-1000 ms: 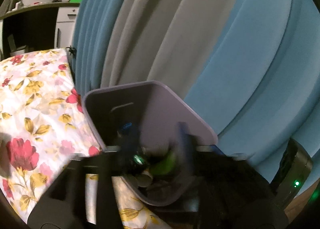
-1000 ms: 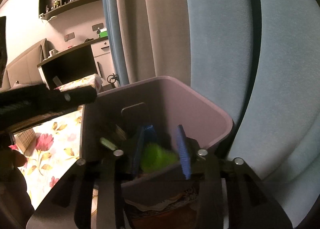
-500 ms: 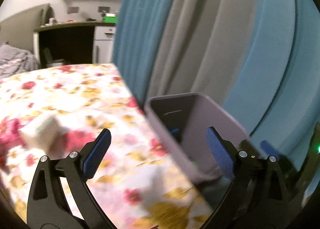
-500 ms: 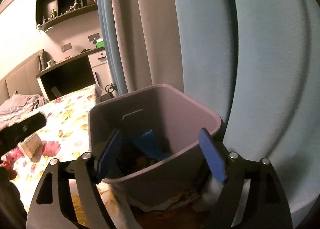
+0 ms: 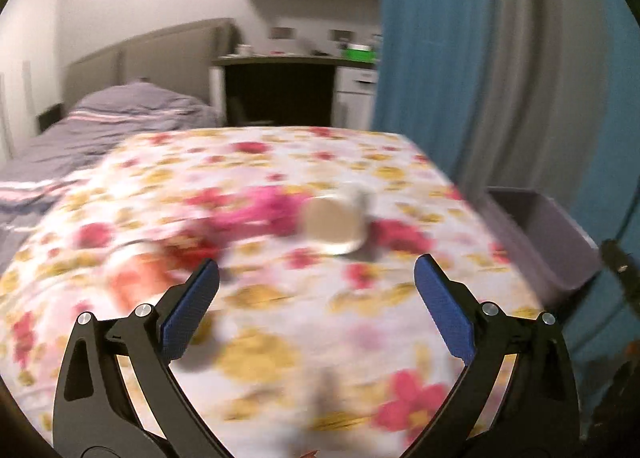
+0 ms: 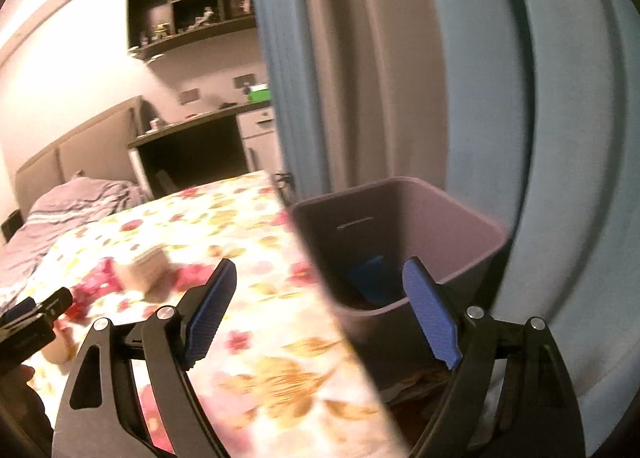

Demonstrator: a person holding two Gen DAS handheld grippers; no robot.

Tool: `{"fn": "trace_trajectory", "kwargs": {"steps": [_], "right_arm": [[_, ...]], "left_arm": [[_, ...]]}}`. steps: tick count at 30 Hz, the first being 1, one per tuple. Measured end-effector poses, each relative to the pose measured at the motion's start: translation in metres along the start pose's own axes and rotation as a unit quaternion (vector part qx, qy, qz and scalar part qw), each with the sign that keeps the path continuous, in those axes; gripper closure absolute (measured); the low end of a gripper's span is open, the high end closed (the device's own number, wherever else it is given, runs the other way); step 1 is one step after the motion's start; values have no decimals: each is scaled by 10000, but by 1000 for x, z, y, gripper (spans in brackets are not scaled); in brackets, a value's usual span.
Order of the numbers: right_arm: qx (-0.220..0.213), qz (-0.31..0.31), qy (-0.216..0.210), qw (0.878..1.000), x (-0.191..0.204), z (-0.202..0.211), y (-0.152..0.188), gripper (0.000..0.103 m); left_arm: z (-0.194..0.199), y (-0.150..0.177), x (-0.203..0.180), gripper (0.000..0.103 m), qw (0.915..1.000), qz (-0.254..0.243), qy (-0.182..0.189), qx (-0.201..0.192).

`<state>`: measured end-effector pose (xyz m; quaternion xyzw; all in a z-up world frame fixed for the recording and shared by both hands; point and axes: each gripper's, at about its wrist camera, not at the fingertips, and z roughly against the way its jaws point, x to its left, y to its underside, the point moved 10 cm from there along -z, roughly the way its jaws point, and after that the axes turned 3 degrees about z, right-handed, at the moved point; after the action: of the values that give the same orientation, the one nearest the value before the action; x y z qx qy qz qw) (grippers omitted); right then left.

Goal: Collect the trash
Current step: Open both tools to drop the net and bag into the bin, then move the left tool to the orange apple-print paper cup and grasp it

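The purple trash bin stands beside the bed, against the curtain, with a blue item inside. It sits at the right edge of the left wrist view. My right gripper hovers near the bin's rim; its jaws are opening and nothing is between them. My left gripper is open and empty over the floral bedspread. Just beyond it lies a blurred beige boxy item next to a pink crumpled piece. The beige item also shows in the right wrist view.
Blue and grey curtains hang behind the bin. A grey duvet lies at the head of the bed, by a headboard. A dark desk and wall shelves stand beyond. A blurred orange patch lies left on the bedspread.
Both grippers opened over the bin, and the green item the right one held is gone from its jaws. The left view swung from the bin onto the bed; the right drew back.
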<state>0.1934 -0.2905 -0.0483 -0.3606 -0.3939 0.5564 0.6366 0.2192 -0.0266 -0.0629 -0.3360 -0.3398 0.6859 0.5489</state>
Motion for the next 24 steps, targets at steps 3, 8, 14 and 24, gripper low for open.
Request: {"fn": "trace_trajectory", "kwargs": {"steps": [3,8,14,24], "right_arm": [[32,87,-236,9997,29,2,6,20],[199,252,-563,9979,76,-5,21,20],[337,480,-769,9953,116,-9,36,20],[429,587,-833,9939,132,-11,43,20]], "left_arm": [[9,6,50,7,9986,200,-496,-34],[9,16,97,7,9959,544,-718,117],[-3,24,118,7,9933,886,-684,295],[-37,28,126,7,9888,1237,-554,623]]}}
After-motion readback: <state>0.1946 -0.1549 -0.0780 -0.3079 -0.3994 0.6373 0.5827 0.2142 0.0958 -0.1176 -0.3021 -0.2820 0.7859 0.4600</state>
